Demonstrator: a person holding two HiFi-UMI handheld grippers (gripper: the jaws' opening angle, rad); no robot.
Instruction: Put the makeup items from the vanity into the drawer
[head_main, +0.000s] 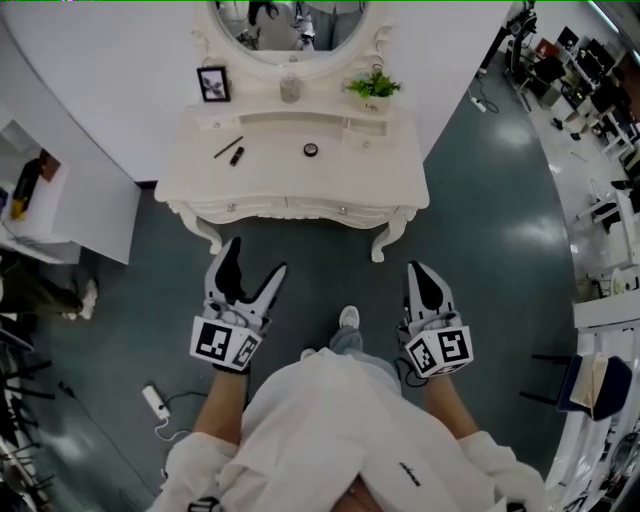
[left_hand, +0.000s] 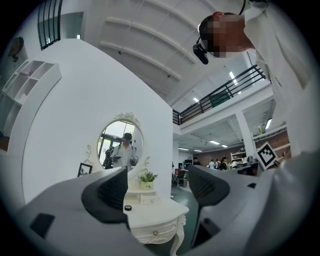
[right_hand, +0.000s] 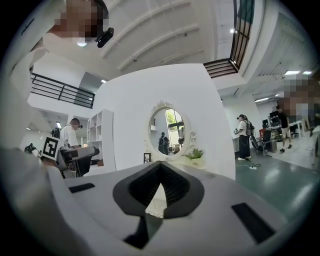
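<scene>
**White vanity ahead, makeup items on top, both grippers short of it**

White and carved, the vanity (head_main: 290, 178) fills the upper centre of the head view, its oval mirror (head_main: 290, 25) cut off by the top edge. Three makeup items lie on the tabletop (head_main: 370, 170): a thin dark pencil (head_main: 227, 147) and a short dark tube (head_main: 237, 155) just beside each other at the left, and a small round compact (head_main: 311, 150) near the middle, well apart from them. A picture frame (head_main: 213, 84) and a potted plant (head_main: 374, 88) stand on the raised back ledge. Two knobbed drawer fronts (head_main: 262, 208) sit flush along the near edge.

Both grippers hover over the dark green floor (head_main: 480, 230) in the lower half of the frame, clear of the vanity. The left gripper (head_main: 255, 258) has its jaws spread wide with nothing between them; its own view shows only the distant vanity through the gap. The right gripper (head_main: 420, 270) has its jaws closed tip to tip and holds nothing.
</scene>
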